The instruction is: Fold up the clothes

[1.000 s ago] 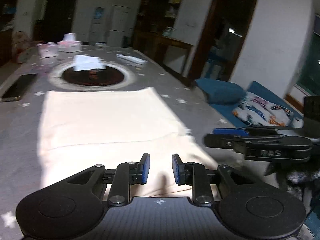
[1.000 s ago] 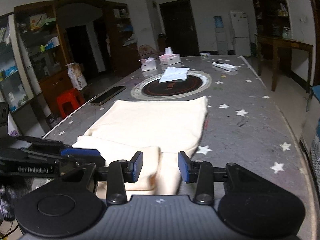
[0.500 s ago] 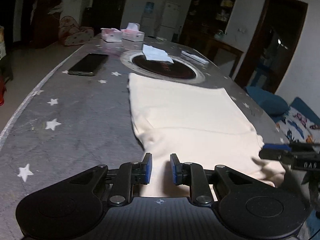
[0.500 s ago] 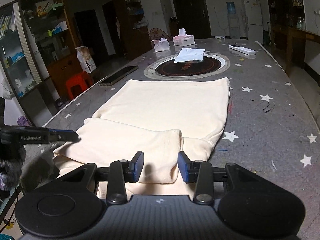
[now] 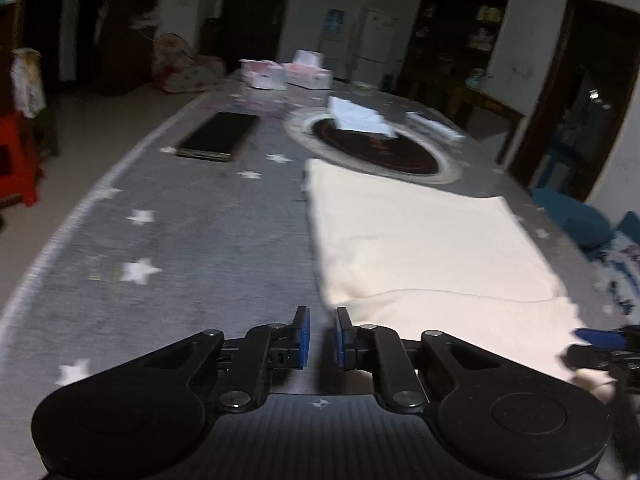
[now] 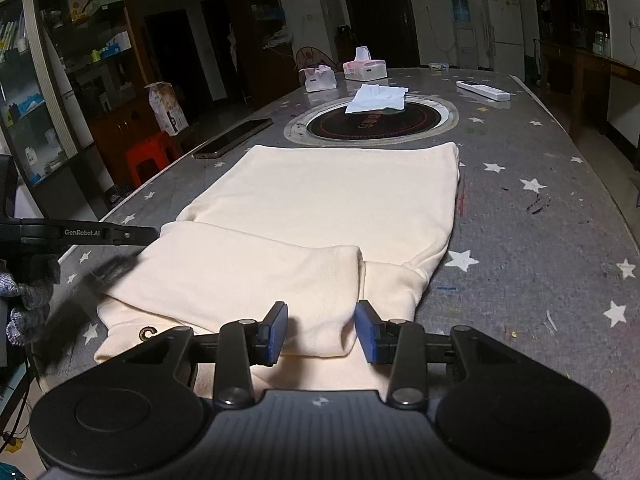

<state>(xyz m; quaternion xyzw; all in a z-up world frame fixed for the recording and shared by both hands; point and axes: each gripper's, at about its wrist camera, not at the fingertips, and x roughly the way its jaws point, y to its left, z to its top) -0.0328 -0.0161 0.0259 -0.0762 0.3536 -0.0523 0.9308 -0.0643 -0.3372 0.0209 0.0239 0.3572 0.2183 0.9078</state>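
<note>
So the cream garment (image 6: pixel 320 216) is lying flat on the table (image 6: pixel 540 240), with its near part folded over into a soft doubled layer that ends in a rounded fold edge right ahead of my right gripper (image 6: pixel 321 330).

My right fingers (image 6: pixel 276 330) stand apart with that fold between them, but the blue pads aren't pressing on the cloth as far as I can see, so nothing is gripped. My left gripper (image 5: pixel 319 336) sits at the garment's left edge, over bare tabletop. Its jaws are closing, only a narrow slot is left, and nothing is in it.

The table is long and covered in a grey, felt-like cloth printed with white stars. Past the garment there's a dark round inset (image 6: pixel 372 122) with a pale ring and a folded white cloth (image 6: pixel 378 98) on it. A black phone (image 5: pixel 218 136) lies near the left edge, two tissue boxes (image 6: pixel 344 72) stand at the far end, and a white remote (image 6: pixel 482 90) sits off to the right.

Around that: a dim room with dark wooden cabinets, a red plastic stool (image 6: pixel 150 156) and a white fridge (image 6: pixel 504 32).
</note>
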